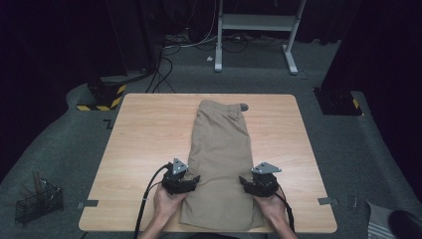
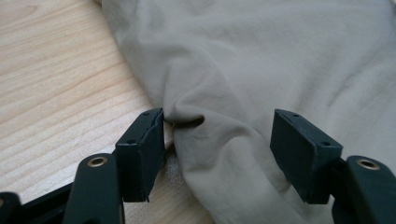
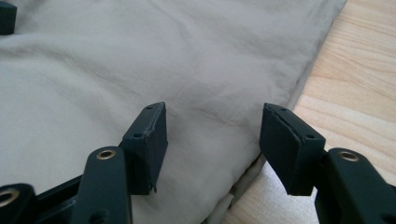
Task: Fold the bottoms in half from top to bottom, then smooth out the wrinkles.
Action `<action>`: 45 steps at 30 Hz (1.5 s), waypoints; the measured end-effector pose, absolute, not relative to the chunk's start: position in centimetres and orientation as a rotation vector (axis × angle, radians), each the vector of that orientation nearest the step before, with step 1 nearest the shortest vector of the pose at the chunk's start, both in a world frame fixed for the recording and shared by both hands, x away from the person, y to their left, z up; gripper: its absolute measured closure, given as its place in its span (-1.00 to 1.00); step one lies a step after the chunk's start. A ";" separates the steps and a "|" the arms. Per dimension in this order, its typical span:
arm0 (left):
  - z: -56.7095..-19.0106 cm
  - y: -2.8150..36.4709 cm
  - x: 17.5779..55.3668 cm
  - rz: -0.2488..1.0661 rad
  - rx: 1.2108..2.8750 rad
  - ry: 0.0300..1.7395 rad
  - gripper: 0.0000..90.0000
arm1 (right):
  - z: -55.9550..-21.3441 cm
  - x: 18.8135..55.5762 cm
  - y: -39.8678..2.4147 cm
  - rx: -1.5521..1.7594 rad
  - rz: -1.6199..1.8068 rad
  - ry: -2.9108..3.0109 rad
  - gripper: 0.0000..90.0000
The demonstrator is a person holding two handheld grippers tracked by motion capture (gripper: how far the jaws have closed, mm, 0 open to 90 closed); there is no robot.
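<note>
Flanking folded khaki trousers (image 1: 221, 159) on the table (image 1: 144, 134).
Left gripper (image 2: 217, 140) and right gripper (image 3: 212, 140) are standing wide open over the cloth edges, gripping nothing.

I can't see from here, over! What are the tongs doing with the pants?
Left tongs open, astride a pants fold. Right tongs open over the other edge. Nothing gripped. Table unobstructed.
</note>
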State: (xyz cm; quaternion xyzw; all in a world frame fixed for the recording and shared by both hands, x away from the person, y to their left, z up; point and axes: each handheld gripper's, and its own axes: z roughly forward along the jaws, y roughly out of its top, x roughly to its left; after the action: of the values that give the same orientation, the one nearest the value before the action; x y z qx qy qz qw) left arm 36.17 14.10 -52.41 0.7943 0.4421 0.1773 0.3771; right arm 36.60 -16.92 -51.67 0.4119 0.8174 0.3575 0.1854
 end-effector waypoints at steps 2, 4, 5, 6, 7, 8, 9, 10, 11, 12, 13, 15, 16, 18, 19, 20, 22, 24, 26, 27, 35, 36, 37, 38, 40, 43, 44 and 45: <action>-52.6 13.9 36.5 0.484 2.050 1.110 -0.23 | -51.8 36.7 -16.8 1.151 0.983 2.315 -0.05; -52.6 13.7 37.2 0.489 2.046 1.111 -0.23 | -52.0 36.9 -16.6 1.151 0.958 2.316 -0.05; -52.6 13.6 37.6 0.489 2.044 1.115 -0.23 | -52.1 37.3 -16.7 1.166 0.968 2.315 -0.06; -52.6 13.5 38.1 0.490 2.044 1.119 -0.24 | -52.1 37.6 -16.8 1.174 0.968 2.309 -0.06; -52.6 13.4 38.7 0.492 2.046 1.122 -0.26 | -52.1 38.1 -16.8 1.184 0.967 2.307 -0.07; -52.6 13.4 39.2 0.490 2.041 1.132 -0.27 | -52.0 38.5 -16.8 1.190 0.963 2.310 -0.09; -52.6 13.3 39.7 0.490 2.041 1.139 -0.28 | -52.0 39.0 -16.9 1.193 0.955 2.316 -0.11; -52.5 13.3 40.2 0.489 2.043 1.141 -0.29 | -52.0 39.5 -16.9 1.204 0.954 2.316 -0.13; -52.5 13.3 40.7 0.483 2.043 1.143 -0.29 | -51.9 40.0 -17.0 1.211 0.953 2.320 -0.13; -52.5 13.4 41.0 0.471 2.043 1.146 -0.30 | -51.9 40.3 -16.9 1.220 0.948 2.324 -0.14; -52.3 13.5 41.4 0.453 2.050 1.152 -0.31 | -51.8 40.6 -17.0 1.221 0.954 2.337 -0.16; -52.0 14.0 41.5 0.418 2.025 1.165 -0.32 | -51.5 40.9 -17.4 1.262 0.981 2.345 -0.22; -51.8 14.3 41.4 0.410 2.011 1.172 -0.32 | -51.4 40.9 -17.7 1.278 1.002 2.328 -0.23; -51.4 14.8 41.2 0.409 1.976 1.175 -0.32 | -51.1 40.9 -18.4 1.309 1.045 2.289 -0.26; -51.3 15.0 41.3 0.410 1.962 1.182 -0.32 | -50.9 41.1 -18.7 1.320 1.059 2.272 -0.27; -51.3 15.2 41.5 0.402 1.944 1.193 -0.32 | -50.8 41.3 -18.9 1.336 1.064 2.263 -0.29; -51.7 15.1 41.9 0.375 1.927 1.221 -0.32 | -50.7 41.8 -19.0 1.362 1.048 2.253 -0.31; -52.3 14.9 42.3 0.354 1.934 1.244 -0.32 | -50.9 42.3 -18.9 1.382 1.039 2.248 -0.31; -52.3 14.7 42.2 0.369 1.936 1.239 -0.34 | -51.2 42.7 -18.5 1.402 1.023 2.258 -0.31; -52.4 14.7 42.2 0.368 1.936 1.239 -0.34 | -51.4 42.8 -18.3 1.401 1.005 2.266 -0.31; -52.5 13.1 41.9 0.485 2.008 1.201 -0.32 | -51.6 42.8 -16.8 1.346 0.880 2.252 -0.11; -52.5 12.9 41.9 0.497 2.016 1.199 -0.30 | -51.6 42.7 -16.7 1.342 0.884 2.253 -0.06; -52.5 12.8 41.9 0.506 2.021 1.195 -0.26 | -51.6 42.7 -16.7 1.337 0.889 2.254 0.00; -52.4 12.6 41.8 0.502 2.024 1.188 -0.19 | -51.6 42.6 -16.6 1.326 0.893 2.258 0.06; -52.4 12.5 41.8 0.496 2.025 1.177 -0.06 | -51.6 42.5 -16.5 1.315 0.896 2.265 0.14; -52.4 12.3 41.7 0.486 2.023 1.164 0.10 | -51.5 42.5 -16.5 1.303 0.901 2.282 0.27; -52.3 12.3 41.8 0.486 2.028 1.158 0.15 | -51.5 42.5 -16.5 1.292 0.904 2.289 0.32; -52.3 12.3 41.8 0.479 2.033 1.157 0.19 | -51.5 42.4 -16.4 1.290 0.905 2.293 0.37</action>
State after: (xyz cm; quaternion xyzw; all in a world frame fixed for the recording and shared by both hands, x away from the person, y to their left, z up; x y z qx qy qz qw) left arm 41.78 12.25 -52.28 0.7917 0.4505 0.1865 0.3681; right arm 42.42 -16.41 -51.47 0.4562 0.8109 0.3200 0.1785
